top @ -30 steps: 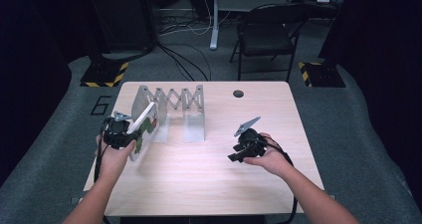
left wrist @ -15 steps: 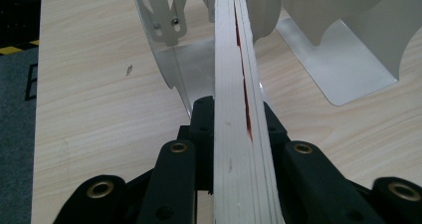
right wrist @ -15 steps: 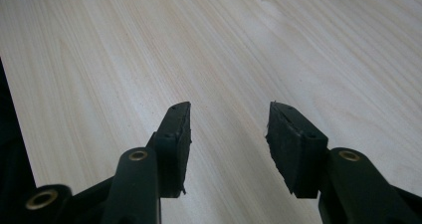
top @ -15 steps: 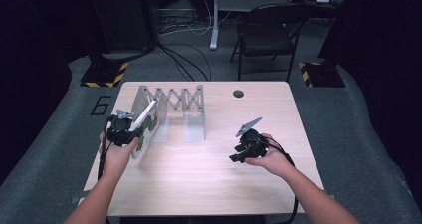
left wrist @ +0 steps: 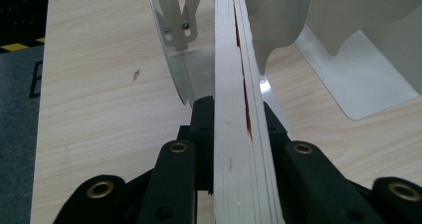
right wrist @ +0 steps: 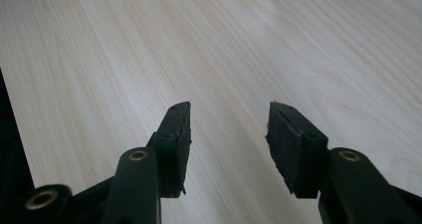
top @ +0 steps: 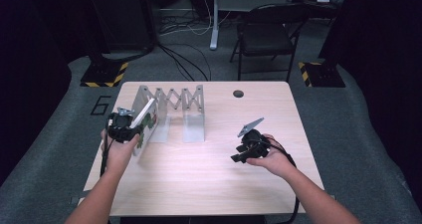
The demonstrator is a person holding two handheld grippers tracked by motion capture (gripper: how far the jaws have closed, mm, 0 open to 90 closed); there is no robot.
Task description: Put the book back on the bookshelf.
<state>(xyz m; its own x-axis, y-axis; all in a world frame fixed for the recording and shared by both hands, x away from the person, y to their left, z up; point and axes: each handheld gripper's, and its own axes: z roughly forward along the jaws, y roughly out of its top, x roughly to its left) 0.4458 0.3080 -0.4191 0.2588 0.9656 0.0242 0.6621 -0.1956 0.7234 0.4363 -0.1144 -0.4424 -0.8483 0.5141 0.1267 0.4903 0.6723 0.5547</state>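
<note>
- Holding a thin flat board edge-on in the left tongs — both black jaws pressed against its two faces, with a red streak along one side of the edge.
- Seen from the high view as a pale board tilted over the left edge of the worktop, gripped by the left tongs in the left hand.
- Positioned just beside the left end of the grey accordion rack, which stands on the far left part of the worktop; in the left gripper view the board's far end reaches between the pale dividers of the rack, though whether touching them cannot be told.
- Resting low over the bare wood at the right: the right tongs in the right hand, well apart from the rack.
- Standing apart, with nothing between — the jaws of the right tongs, light wood grain visible in the gap.
- Lying near the far edge of the worktop: a small dark round hole.
- Standing on the floor behind the worktop: a dark folding chair.
</note>
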